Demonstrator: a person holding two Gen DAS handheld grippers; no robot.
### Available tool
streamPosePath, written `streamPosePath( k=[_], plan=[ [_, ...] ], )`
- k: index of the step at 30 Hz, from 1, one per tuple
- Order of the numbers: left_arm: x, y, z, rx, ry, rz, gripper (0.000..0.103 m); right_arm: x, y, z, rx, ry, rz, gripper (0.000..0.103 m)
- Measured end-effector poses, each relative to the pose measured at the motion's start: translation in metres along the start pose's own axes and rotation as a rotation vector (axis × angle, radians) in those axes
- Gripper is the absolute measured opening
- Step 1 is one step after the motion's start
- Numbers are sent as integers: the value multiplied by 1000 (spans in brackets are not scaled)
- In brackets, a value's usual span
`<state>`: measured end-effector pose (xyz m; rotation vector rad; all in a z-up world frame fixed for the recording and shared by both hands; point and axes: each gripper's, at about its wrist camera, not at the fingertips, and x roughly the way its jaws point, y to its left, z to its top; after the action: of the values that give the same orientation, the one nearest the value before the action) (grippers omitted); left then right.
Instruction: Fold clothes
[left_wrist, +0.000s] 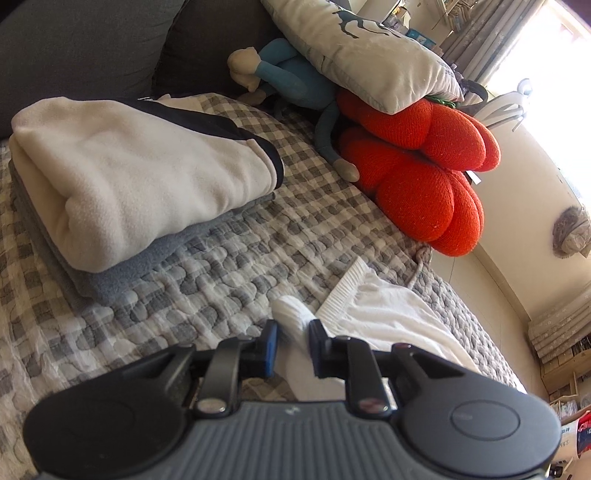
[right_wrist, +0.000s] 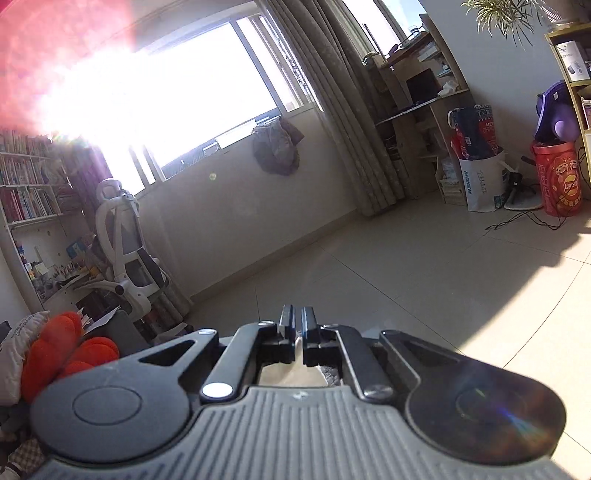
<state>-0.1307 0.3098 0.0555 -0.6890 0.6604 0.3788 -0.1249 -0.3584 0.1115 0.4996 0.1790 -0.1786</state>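
Note:
In the left wrist view my left gripper (left_wrist: 293, 328) is shut on a bunched fold of a white garment (left_wrist: 384, 314), which lies on the grey checked quilt (left_wrist: 229, 258) and trails to the right towards the edge. A folded stack, cream fleece (left_wrist: 122, 173) on top of a grey-blue piece (left_wrist: 147, 266), lies at the left. In the right wrist view my right gripper (right_wrist: 297, 319) is nearly closed on a thin edge of white cloth (right_wrist: 295, 373), which shows just behind the jaws. It is raised and points out over the room's floor.
An orange knitted cushion (left_wrist: 417, 166), a grey-white pillow (left_wrist: 365, 48) and a blue plush toy (left_wrist: 291, 70) are piled at the far right of the quilt. A dark sofa back (left_wrist: 74, 48) stands behind. The right wrist view shows tiled floor (right_wrist: 406, 288), a white office chair (right_wrist: 125, 240) and bookshelves.

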Motion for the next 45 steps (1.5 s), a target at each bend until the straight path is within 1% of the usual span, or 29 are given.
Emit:
streamPosePath(
  k=[2, 5, 6, 8, 9, 10, 11, 12, 13, 14, 16, 18, 19, 21, 22, 23, 25, 27, 28, 30, 31, 33, 35, 38, 40, 42, 43, 45],
  plan=[
    [0, 5, 1, -13, 4, 7, 18, -4, -5, 1, -5, 18, -17, 3],
    [1, 10, 1, -25, 14, 10, 18, 12, -23, -17, -43, 243, -112, 3],
    [0, 8, 0, -19, 17, 7, 18, 18, -30, -26, -44, 329, -127, 3],
    [0, 6, -2, -8, 20, 3, 18, 29, -35, -37, -48, 448, -120, 4],
    [-1, 4, -2, -1, 17, 5, 18, 32, -31, -38, -71, 456, -121, 8],
    [-1, 3, -3, 6, 14, 6, 18, 34, -26, -40, -94, 465, -123, 15],
    [-2, 2, -3, 10, 13, 8, 18, 37, -22, -42, -114, 473, -123, 15],
    [-1, 2, -4, 9, 17, 10, 18, 42, -19, -44, -104, 487, -103, 15],
    [1, 3, -4, 3, 22, 13, 18, 47, -18, -47, -91, 501, -84, 18],
    [2, 5, -4, -3, 27, 17, 18, 55, -18, -50, -49, 526, -74, 23],
    [5, 8, -3, -15, 31, 25, 18, 71, -17, -58, 27, 574, -55, 29],
    [6, 9, -3, -20, 32, 29, 18, 87, -11, -64, 76, 613, -38, 30],
    [6, 9, -3, -20, 32, 30, 18, 93, -9, -66, 85, 619, -39, 30],
    [6, 9, -3, -18, 32, 29, 18, 103, -3, -67, 86, 616, -46, 30],
    [7, 9, -3, -16, 31, 28, 18, 106, -1, -67, 78, 618, -63, 32],
    [7, 9, -3, -15, 30, 29, 18, 109, -2, -70, 71, 634, -93, 35],
    [8, 10, -2, -17, 31, 26, 18, 115, -4, -76, 59, 664, -151, 35],
    [9, 10, -1, -20, 34, 23, 18, 117, -8, -77, 83, 655, -144, 37],
    [9, 10, -1, -20, 34, 23, 18, 118, -9, -76, 96, 645, -135, 36],
    [9, 10, -1, -17, 32, 22, 18, 116, -7, -72, 93, 622, -132, 8],
    [8, 10, -1, -19, 32, 21, 18, 115, -5, -70, 79, 609, -136, 3],
    [8, 12, 0, -25, 30, 16, 18, 111, -1, -64, 53, 579, -140, 3],
    [5, 14, 2, -28, 14, 14, 18, 92, 1, -39, 96, 469, -75, 3],
    [0, 15, 4, -23, -4, 17, 18, 60, -10, -7, 159, 352, -46, 3],
    [0, 16, 4, -27, 3, 8, 14, 48, -22, -1, 174, 342, -58, 3],
    [-1, 15, 3, -28, 16, -11, 11, 35, -40, 1, 221, 346, -59, 3],
    [-1, 13, 2, -25, 20, -24, 8, 26, -46, 5, 239, 335, -44, 3],
    [-3, 9, -1, -12, 25, -39, 7, 11, -53, 11, 273, 313, -6, 3]
  ],
)
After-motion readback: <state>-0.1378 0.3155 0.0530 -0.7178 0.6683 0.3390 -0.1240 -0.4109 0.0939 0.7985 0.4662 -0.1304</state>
